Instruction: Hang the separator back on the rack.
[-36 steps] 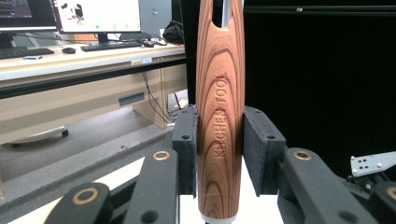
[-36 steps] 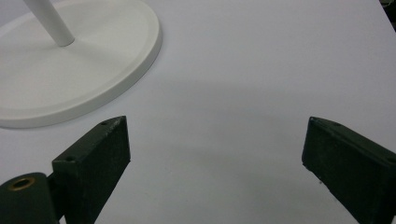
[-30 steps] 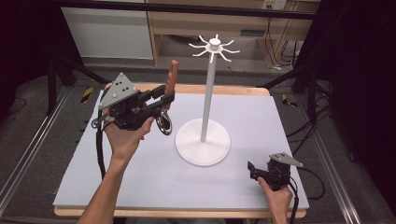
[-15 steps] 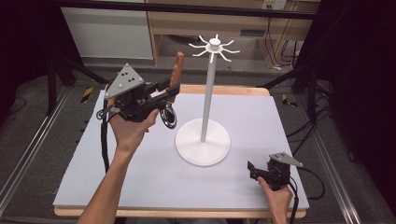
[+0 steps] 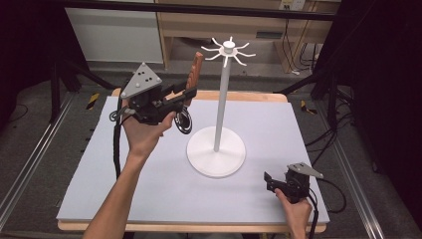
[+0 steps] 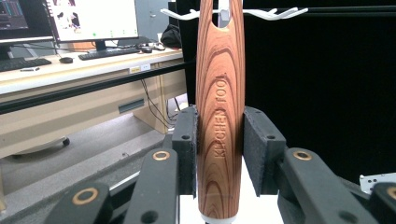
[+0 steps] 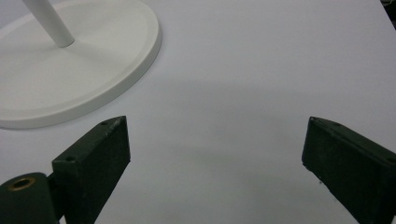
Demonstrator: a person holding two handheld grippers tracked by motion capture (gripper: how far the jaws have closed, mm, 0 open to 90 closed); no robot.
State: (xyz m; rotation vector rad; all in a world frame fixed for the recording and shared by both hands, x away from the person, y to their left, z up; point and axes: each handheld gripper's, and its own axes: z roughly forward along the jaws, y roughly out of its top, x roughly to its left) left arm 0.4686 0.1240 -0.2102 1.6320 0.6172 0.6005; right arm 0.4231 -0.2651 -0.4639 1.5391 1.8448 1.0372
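A kitchen tool with a wooden handle stands upright in my left gripper, which is shut on it. Its black wire end hangs below the jaws. In the left gripper view the handle, stamped KITCHEN TOOL, is clamped between both pads of the gripper; its slotted top sits just before the white hooks. The white stand carries its ring of hooks to the right of the handle. My right gripper rests open on the mat at the front right, with nothing between its jaws.
The stand's round white base sits mid-table on a pale grey mat; its edge lies just ahead and left of the right gripper. Wooden furniture and cables lie beyond the table's far edge.
My left gripper has risen and moved right with the tool, bringing the handle's top nearer the stand's hooks. The right gripper has stayed still.
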